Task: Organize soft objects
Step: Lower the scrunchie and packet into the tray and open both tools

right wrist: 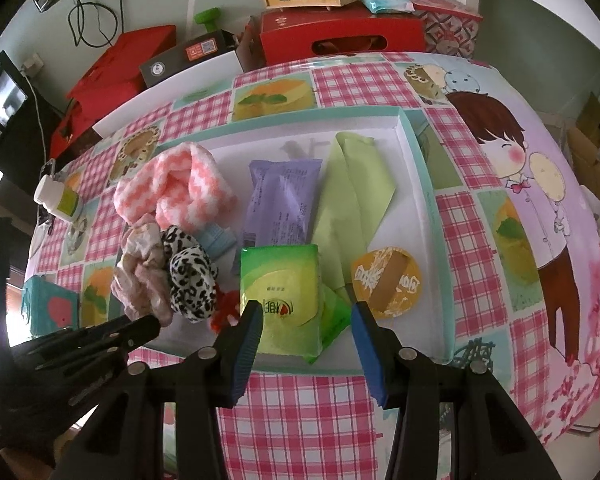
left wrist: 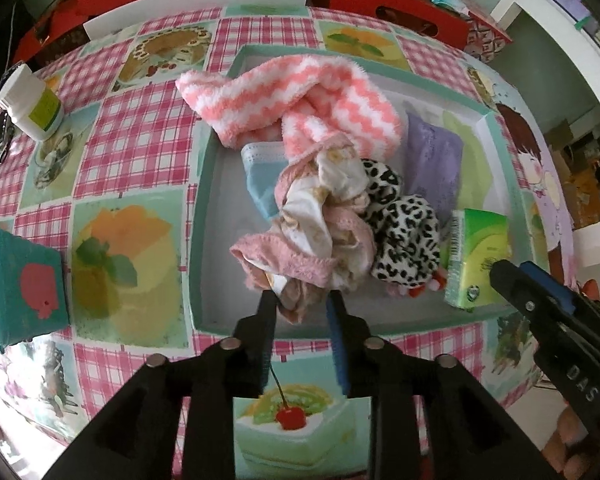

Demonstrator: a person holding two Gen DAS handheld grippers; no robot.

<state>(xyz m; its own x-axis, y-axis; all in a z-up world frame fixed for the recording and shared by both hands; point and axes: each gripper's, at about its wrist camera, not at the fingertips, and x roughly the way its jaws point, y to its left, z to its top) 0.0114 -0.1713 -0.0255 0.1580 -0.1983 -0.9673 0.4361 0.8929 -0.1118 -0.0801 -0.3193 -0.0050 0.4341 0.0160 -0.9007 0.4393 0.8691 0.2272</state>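
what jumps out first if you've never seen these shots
A heap of soft things fills the left of a shallow teal-rimmed tray: a pink-and-white zigzag towel at the back, a leopard scrunchie in front. The left gripper pinches a pink-trimmed cloth; the right gripper hangs open over a green tissue pack.

Hidden, cropped and unreadable parts

The blue face mask [left wrist: 258, 178] is mostly buried under the pink-and-white cloth [left wrist: 316, 216]; a red-and-white item [left wrist: 420, 290] only peeks from beneath the leopard scrunchie [left wrist: 404, 232]. The teal box [left wrist: 20, 280] is cut by the left edge, and the bottle [left wrist: 32, 100] label is too small to read.
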